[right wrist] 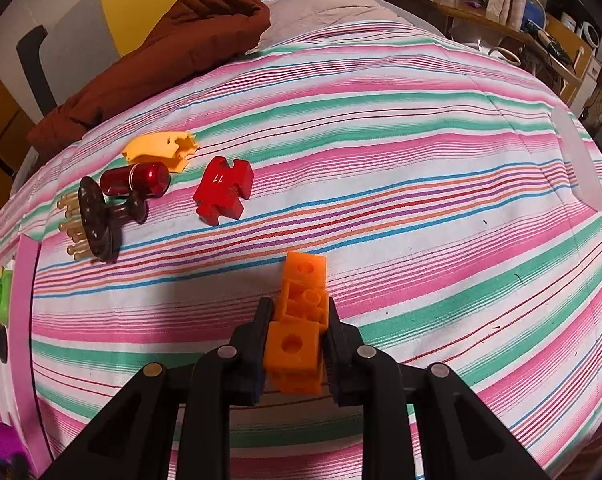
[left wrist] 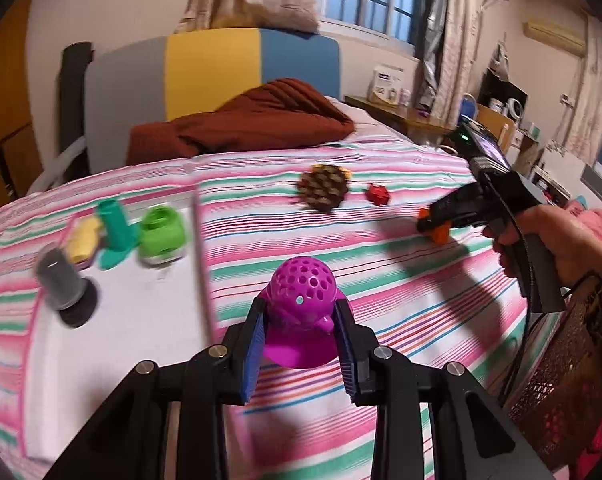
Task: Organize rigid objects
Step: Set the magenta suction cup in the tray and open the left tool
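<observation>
My left gripper (left wrist: 299,312) is shut on a purple perforated ball-shaped toy (left wrist: 301,300) above the striped bed. On a white board (left wrist: 141,320) to its left stand a grey cylinder (left wrist: 61,284), a yellow piece (left wrist: 83,240), a teal piece (left wrist: 117,232) and a green piece (left wrist: 163,234). My right gripper (right wrist: 299,312) is shut on an orange block piece (right wrist: 299,320); it also shows in the left wrist view (left wrist: 435,224). A red puzzle block (right wrist: 223,192), a red cylinder (right wrist: 137,180), a yellow flat piece (right wrist: 161,148) and a brown pegged brush (right wrist: 97,220) lie ahead on the left.
A brown blanket (left wrist: 241,124) lies at the bed's head. A pink board edge (right wrist: 23,320) runs at the left of the right wrist view. A wicker basket (left wrist: 561,380) stands at the bed's right side, and a cluttered desk (left wrist: 413,116) behind.
</observation>
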The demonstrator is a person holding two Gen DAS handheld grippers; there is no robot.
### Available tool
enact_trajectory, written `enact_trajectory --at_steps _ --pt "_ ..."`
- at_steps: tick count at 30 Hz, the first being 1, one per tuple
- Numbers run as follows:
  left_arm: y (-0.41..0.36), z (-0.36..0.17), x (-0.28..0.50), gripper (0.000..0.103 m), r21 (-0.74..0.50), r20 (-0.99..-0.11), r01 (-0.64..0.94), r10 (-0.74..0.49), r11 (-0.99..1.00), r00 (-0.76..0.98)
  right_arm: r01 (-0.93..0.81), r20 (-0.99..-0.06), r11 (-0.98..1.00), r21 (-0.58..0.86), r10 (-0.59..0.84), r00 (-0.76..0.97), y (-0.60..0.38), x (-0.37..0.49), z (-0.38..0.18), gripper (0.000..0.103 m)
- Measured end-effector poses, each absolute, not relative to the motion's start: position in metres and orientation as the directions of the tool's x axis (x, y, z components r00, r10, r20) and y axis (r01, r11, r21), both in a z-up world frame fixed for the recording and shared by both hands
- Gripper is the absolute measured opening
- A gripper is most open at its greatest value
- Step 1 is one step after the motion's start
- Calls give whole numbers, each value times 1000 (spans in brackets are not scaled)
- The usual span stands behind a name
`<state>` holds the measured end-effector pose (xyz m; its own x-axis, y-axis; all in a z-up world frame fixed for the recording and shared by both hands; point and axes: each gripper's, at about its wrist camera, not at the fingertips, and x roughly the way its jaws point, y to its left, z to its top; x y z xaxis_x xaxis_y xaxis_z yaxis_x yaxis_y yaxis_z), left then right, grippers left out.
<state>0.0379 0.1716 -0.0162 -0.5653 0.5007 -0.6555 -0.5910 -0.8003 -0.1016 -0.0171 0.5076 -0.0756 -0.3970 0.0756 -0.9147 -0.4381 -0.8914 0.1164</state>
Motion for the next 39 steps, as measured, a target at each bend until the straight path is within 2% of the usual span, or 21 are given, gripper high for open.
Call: enact_trajectory --at_steps 16,23,31,33,35,36,38,39 --pt "60 -38 -13 33 -93 -721 -333 294 -938 -628 -445 -914 -889 106 90 -396 504 -6 -73 22" --pt "40 -53 -36 33 -66 -759 -260 217 -963 -614 -441 -914 -893 88 105 -393 502 -9 -74 22" --pt "32 -55 -40 35 -37 -745 -227 178 -973 -643 -439 -914 -895 81 110 -392 501 -13 -75 22" --pt "28 -53 -36 44 -45 -734 -213 177 -976 -656 -439 -914 -895 80 110 -391 501 -14 -75 22" --pt "24 -49 -29 65 -70 -708 -199 189 -978 -680 -439 -914 -895 79 111 -391 500 -14 -75 22" --pt "22 -46 -24 69 -85 -694 -195 199 -977 -692 -438 -914 -896 77 112 -391 500 -13 -75 22" --pt "21 -42 -16 85 -76 -670 -173 179 -982 -720 -438 -914 -896 75 114 -390 500 -14 -75 22" --pt "21 -40 -13 88 -77 -663 -169 177 -983 -728 -437 -914 -896 75 114 -390 500 -15 -76 22"
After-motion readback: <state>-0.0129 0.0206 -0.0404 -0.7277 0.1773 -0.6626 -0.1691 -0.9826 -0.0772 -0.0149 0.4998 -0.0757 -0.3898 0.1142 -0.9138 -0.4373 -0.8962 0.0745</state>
